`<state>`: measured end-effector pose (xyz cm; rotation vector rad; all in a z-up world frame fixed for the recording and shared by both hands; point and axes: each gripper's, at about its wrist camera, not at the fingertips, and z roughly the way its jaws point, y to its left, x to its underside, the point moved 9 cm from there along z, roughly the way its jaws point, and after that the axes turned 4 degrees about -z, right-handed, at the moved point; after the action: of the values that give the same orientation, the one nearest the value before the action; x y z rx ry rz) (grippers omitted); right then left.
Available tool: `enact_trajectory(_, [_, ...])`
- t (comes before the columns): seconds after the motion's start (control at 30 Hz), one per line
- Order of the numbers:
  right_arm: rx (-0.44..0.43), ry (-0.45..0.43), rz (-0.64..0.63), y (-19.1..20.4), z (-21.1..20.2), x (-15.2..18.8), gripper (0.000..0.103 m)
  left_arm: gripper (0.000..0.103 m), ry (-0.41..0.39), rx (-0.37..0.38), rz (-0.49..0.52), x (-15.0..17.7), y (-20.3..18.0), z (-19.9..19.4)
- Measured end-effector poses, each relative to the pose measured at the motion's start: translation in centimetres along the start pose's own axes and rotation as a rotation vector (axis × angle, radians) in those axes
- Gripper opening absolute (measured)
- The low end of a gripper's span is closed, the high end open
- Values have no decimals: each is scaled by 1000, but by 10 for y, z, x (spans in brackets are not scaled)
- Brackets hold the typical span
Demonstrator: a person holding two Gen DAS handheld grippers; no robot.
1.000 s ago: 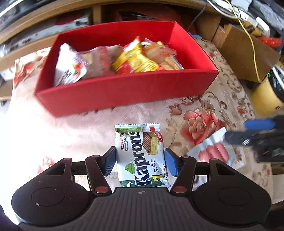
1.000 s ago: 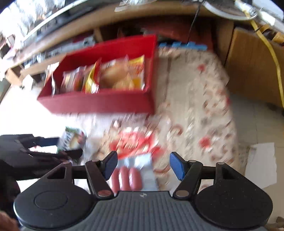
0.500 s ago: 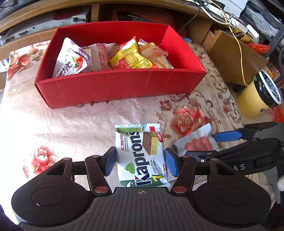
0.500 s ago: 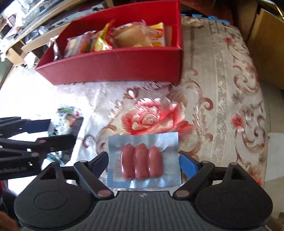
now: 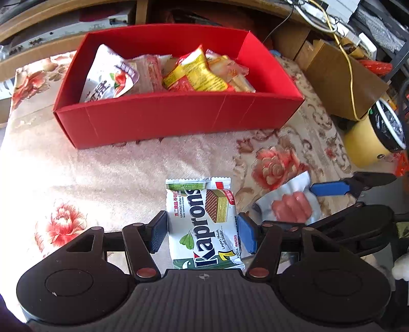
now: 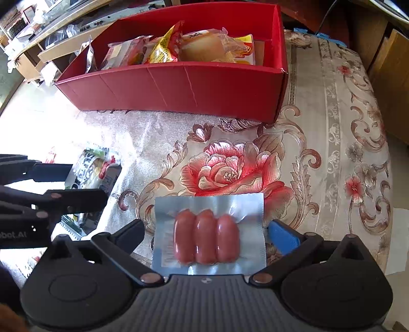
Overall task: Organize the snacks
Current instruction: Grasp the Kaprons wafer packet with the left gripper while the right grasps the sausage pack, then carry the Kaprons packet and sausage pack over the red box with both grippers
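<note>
A white and green Kaprons wafer pack [image 5: 204, 222] lies on the floral tablecloth between the fingers of my left gripper [image 5: 203, 233], which is open around it with small gaps at both sides. A clear pack of three sausages [image 6: 208, 233] lies between the fingers of my right gripper [image 6: 209, 236], which is open wide around it. The sausage pack also shows in the left wrist view [image 5: 291, 206], and the wafer pack in the right wrist view [image 6: 94, 168]. A red box [image 5: 179, 120] with several snack packs stands behind both; it also shows in the right wrist view [image 6: 194, 86].
A yellow bin [image 5: 370, 143] and a cardboard box [image 5: 340, 76] stand off the table's right side. A wooden shelf [image 5: 64, 15] runs behind the red box. The table's right edge [image 6: 386, 229] drops to the floor.
My right gripper has come down and left over the sausage pack and opened wider around it. My left gripper has stayed around the wafer pack.
</note>
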<state>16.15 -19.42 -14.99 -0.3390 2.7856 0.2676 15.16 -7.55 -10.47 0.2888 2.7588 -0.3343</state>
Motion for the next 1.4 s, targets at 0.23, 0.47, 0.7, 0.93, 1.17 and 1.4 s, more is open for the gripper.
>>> enact_trajectory(0.23, [70,-1,-32,7,-12,12,88,66,27,3,31,11,-1,3])
enact_trajectory(0.47, [87,-46,4,1,-36,17,76,66,8,10,46,11,-6,-4])
enact_trajectory(0.7, [69,-71,15,0,-44,12,72,66,3,5,42,10,-5,-5])
enact_trajectory(0.93, [59,-117,55,-8,-55,0,72,65,-22,12,34,4,-4,-12])
enact_trajectory(1.17, [56,-133,35,-2,-57,-5,72,65,-16,0,38,6,-5,-10])
enact_trajectory(1.4, [76,-145,21,1,-59,-13,72,65,-37,-16,41,3,-6,-15])
